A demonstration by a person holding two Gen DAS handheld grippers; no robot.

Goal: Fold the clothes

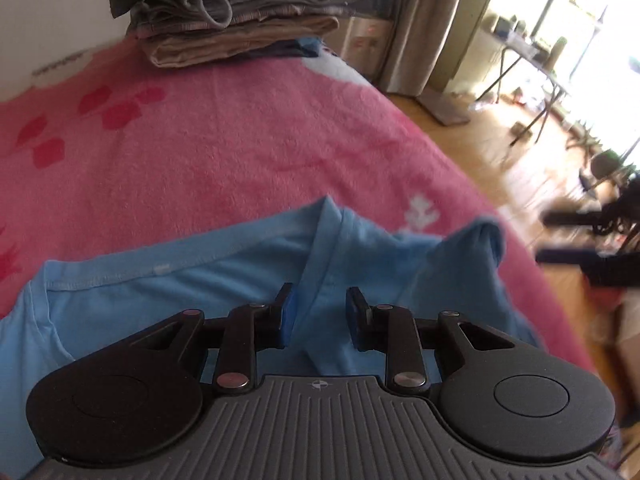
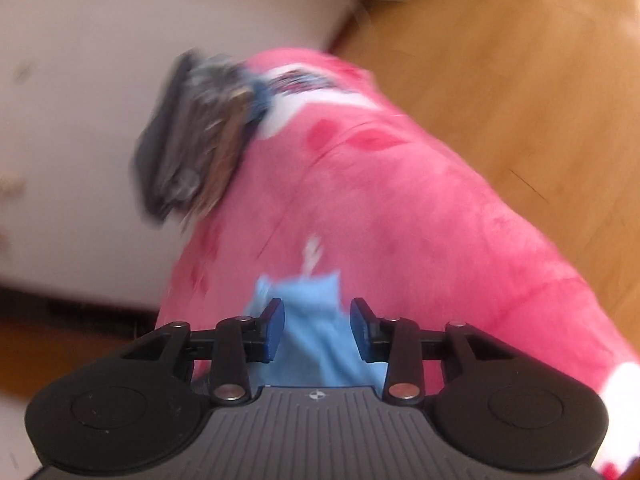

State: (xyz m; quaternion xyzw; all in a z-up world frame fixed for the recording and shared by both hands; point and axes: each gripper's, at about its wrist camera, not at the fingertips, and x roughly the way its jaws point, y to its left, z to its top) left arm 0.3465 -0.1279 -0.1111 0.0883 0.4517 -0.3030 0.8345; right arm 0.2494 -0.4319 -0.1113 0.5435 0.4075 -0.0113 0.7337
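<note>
While both sets of jaws stand spread with nothing pinched, the left gripper is held directly over the blue T-shirt, whose collar band runs crosswise just ahead of the fingertips and whose sleeve lies toward the blanket's right edge. Only a narrow strip of that shirt is seen between the fingers of the right gripper. The folded stack at the pink blanket's far edge is shown sharply by the left view; the right view is blurred.
</note>
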